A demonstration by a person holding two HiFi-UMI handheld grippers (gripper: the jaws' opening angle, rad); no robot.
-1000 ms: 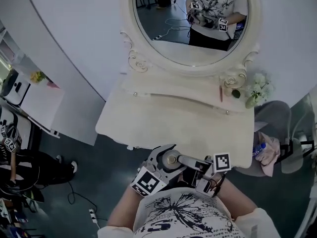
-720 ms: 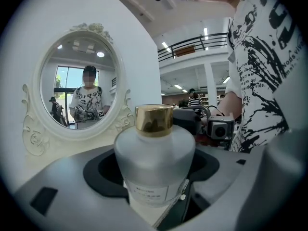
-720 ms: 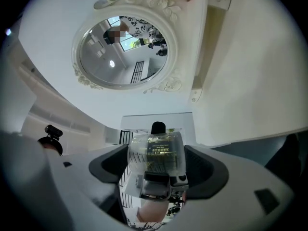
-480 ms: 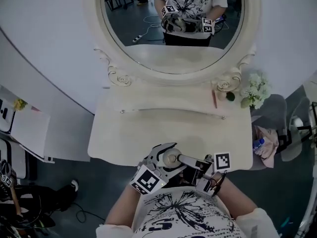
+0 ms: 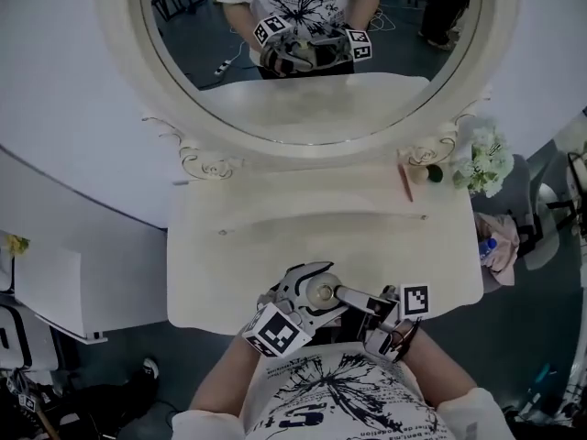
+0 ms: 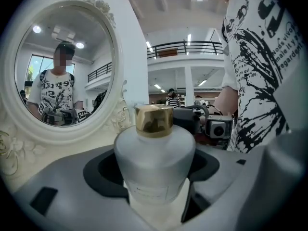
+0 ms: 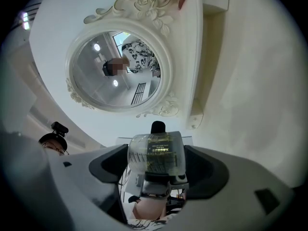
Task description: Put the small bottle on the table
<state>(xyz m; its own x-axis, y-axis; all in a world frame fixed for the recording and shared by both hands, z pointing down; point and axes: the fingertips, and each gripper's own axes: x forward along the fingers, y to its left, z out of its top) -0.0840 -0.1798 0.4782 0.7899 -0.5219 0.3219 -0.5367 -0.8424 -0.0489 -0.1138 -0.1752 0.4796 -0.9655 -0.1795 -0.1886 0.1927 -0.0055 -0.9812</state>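
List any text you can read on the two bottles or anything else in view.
Frosted bottle label: too blurred to read.
Clear bottle gold print: too small to read.
Shirt print: warped lettering, not readable.
Marker cubes: square patterns only, no words.

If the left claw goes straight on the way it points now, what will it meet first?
Shut on the frosted bottle, the left claw faces the right claw, which looks close. It would probably meet that first, though depth is unclear.
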